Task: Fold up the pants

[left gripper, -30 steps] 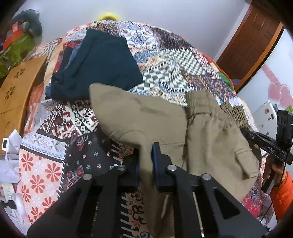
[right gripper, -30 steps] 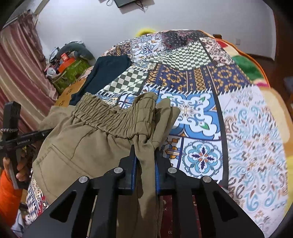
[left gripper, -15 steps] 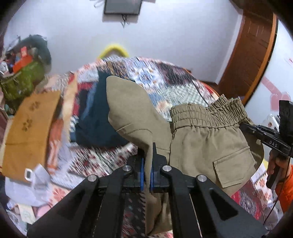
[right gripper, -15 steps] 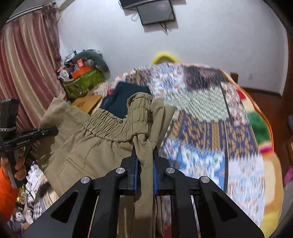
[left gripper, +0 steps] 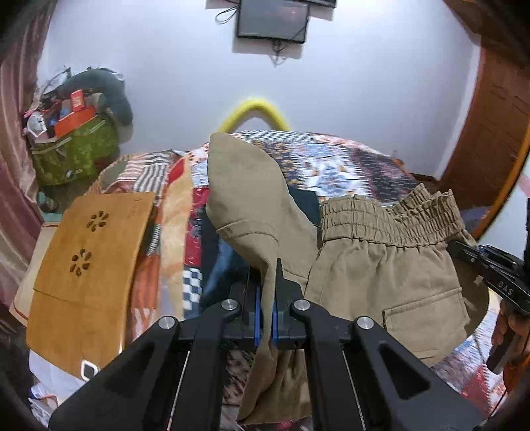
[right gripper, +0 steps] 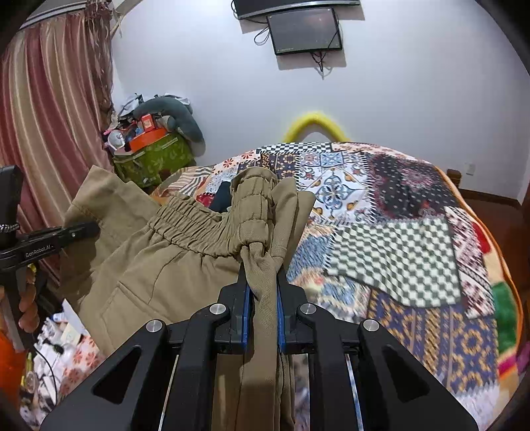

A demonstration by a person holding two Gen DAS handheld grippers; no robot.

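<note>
Khaki pants (left gripper: 381,275) with an elastic waistband hang in the air above the patchwork bedspread (left gripper: 334,165). My left gripper (left gripper: 266,275) is shut on a thin fold of their cloth, and a leg end sticks up past its tips. My right gripper (right gripper: 261,265) is shut on a bunched part of the pants (right gripper: 159,265) just below the waistband (right gripper: 188,225). The right gripper (left gripper: 477,257) also shows at the right edge of the left wrist view, the left gripper (right gripper: 76,232) at the left edge of the right wrist view.
A dark blue garment (left gripper: 212,252) lies on the bed behind the pants. A wooden board (left gripper: 89,252) with cut-out flowers stands at the bed's left side. A green bag (right gripper: 152,159) piled with things sits by the striped curtain (right gripper: 49,116). A screen (right gripper: 304,30) hangs on the wall.
Both grippers have risen and tipped upward with the pants, which have left the bedspread and now hang free. The wall and screen have come into view.
</note>
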